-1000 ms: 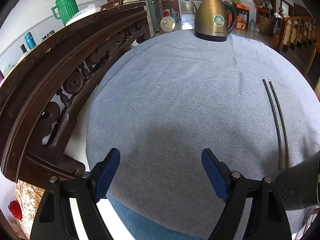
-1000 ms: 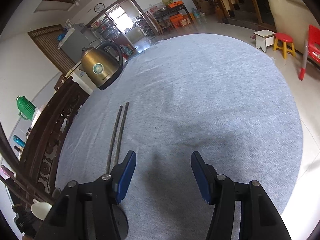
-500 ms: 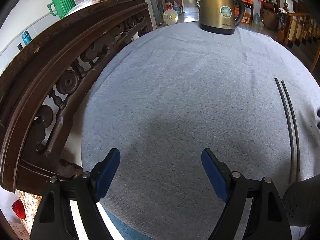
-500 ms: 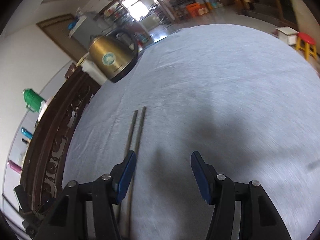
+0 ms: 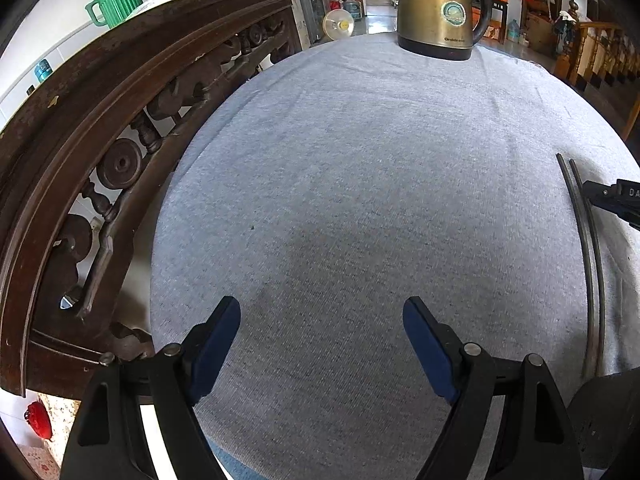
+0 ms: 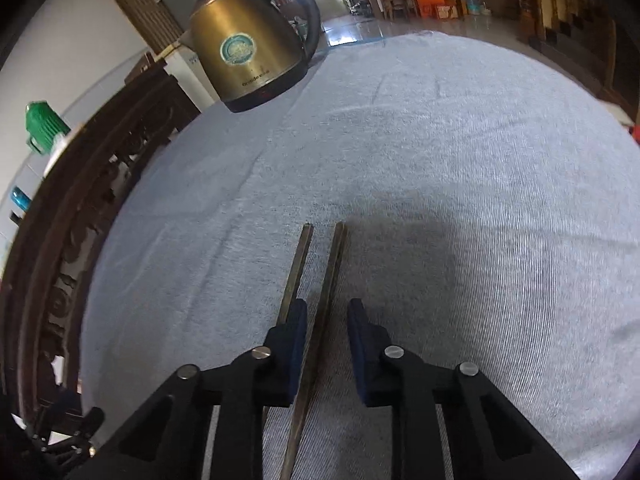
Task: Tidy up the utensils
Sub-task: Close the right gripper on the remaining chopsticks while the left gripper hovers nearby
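Note:
Two dark metal chopsticks point(image 6: 320, 300) lie side by side on the grey tablecloth point(image 6: 460, 200). My right gripper point(image 6: 326, 320) is low over them, its jaws narrowed but still apart. The right chopstick runs through the gap between the blue pads point(image 6: 362, 332). The left chopstick passes under or beside the left pad. In the left wrist view the chopsticks point(image 5: 584, 248) lie at the far right, with the right gripper's black body point(image 5: 612, 198) beside them. My left gripper point(image 5: 322, 320) is open and empty over bare cloth.
A brass electric kettle point(image 5: 440, 12) stands at the table's far edge, also in the right wrist view point(image 6: 248, 56). A carved dark wooden chair back point(image 5: 100, 140) borders the table's left side. A dark perforated holder point(image 5: 608, 412) is at the lower right.
My right gripper has moved left and down over the chopsticks and its jaws have narrowed around one. The left gripper has crept forward a little, still open.

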A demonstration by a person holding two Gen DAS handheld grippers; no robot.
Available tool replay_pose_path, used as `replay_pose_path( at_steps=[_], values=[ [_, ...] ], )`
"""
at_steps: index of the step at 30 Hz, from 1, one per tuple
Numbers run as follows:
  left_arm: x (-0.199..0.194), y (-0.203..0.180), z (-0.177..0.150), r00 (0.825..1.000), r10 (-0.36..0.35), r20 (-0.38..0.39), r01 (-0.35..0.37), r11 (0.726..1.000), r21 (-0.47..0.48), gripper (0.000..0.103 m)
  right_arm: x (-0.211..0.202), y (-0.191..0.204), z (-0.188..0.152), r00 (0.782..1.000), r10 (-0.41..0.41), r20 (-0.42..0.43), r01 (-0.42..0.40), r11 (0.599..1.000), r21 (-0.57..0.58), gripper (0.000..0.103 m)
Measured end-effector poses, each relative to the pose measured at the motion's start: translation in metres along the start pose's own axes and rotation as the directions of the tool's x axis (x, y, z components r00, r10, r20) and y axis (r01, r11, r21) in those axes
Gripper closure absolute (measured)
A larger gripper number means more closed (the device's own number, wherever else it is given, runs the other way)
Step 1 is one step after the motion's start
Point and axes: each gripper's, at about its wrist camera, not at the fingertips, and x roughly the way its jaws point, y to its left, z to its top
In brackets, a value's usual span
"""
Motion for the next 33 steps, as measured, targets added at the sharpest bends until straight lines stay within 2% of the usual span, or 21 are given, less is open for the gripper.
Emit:
replay_pose_path(
  at_steps=[5,8,13,17,21,25,28,33],
  values=[
    [0.0,-0.002,0.0,1.0,-0.005,0.0,0.005,1.0,0.007,0.019,0.005,0.011,0.0,0.999,-0.05,-0.008,0.049,0.996,-0.069,0.09],
    [-0.001,-0.002,0.0,1.0,-0.006,0.002,0.006,1.0,0.007,0.019,0.005,0.009,0.001,0.999,-0.049,-0.012,0.047,0.995,-0.089,0.095],
    [-0.003,-0.003,0.001,1.0,-0.011,0.013,0.011,1.0,0.01,0.019,-0.005,0.0,-0.005,0.997,-0.077,0.0,0.076,0.991,-0.112,0.095],
    [-0.003,-0.009,0.013,0.998,-0.043,0.036,0.041,0.998,0.048,0.019,-0.014,-0.014,-0.005,0.994,-0.108,0.01,0.109,0.989,-0.102,0.095],
    [0.001,-0.026,0.034,0.992,-0.115,0.053,0.109,0.989,0.102,0.019,-0.016,-0.026,-0.001,0.995,-0.104,0.007,0.104,0.991,-0.082,0.095],
    [0.006,-0.047,0.058,0.983,-0.17,0.07,0.158,0.976,0.15,0.019,-0.011,-0.022,0.004,0.995,-0.101,-0.014,0.099,0.991,-0.094,0.092],
    [0.015,-0.069,0.077,0.976,-0.211,0.046,0.199,0.961,0.193,0.019,-0.006,-0.026,0.014,0.996,-0.079,-0.036,0.078,0.996,-0.053,0.091],
    [0.027,-0.106,0.105,0.961,-0.274,-0.043,0.277,0.933,0.23,0.019,0.001,-0.033,0.031,0.994,-0.082,-0.077,0.083,0.996,0.02,0.091]
  ],
)
